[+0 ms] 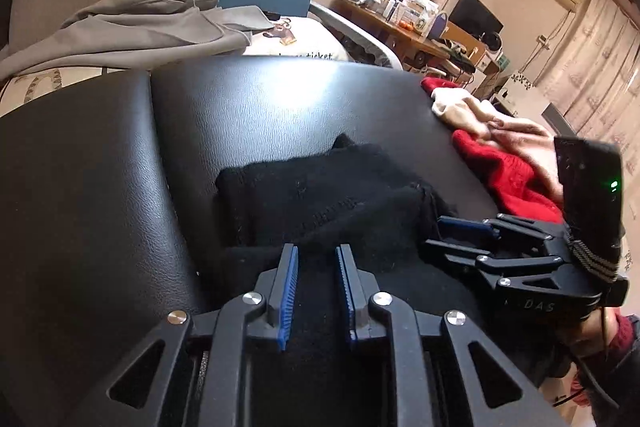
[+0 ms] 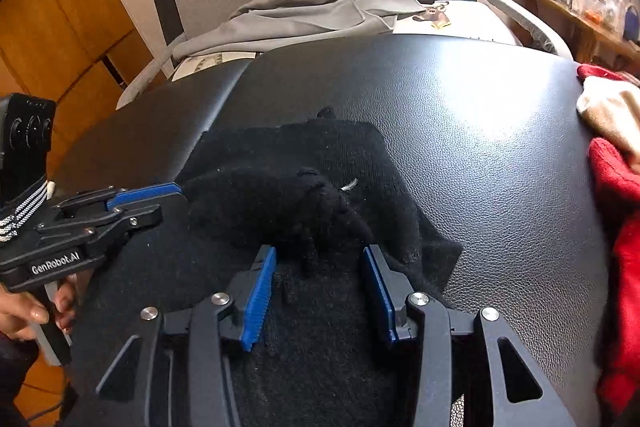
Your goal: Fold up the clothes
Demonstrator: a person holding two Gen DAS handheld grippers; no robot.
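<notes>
**Q:** Black padded leather fills most of both views; what lies on this tabletop (image 2: 500, 155)?

**A:** One black knit garment (image 2: 304, 195), partly folded, sits directly ahead of both tongs and runs beneath them. Red and cream clothes (image 2: 616, 163) are heaped well off to the right of the right tongs. Beyond the far edge, grey clothing (image 1: 132, 27) is draped on a chair.

**Q:** What are the tongs doing?

**A:** Left tongs (image 1: 317, 283) are parted narrowly, nothing between the blue pads, black knit beneath. Right tongs (image 2: 320, 283) stand wider apart, also holding nothing, with a bunched lump of knit just ahead of the tips.

**Q:** How should this step go?

**A:** Probably the fold needs tidying. I would pinch only the top layer at matching edges, lift both sides together, and lay it flat so the lump smooths out rather than dragging the lower layer.
</notes>
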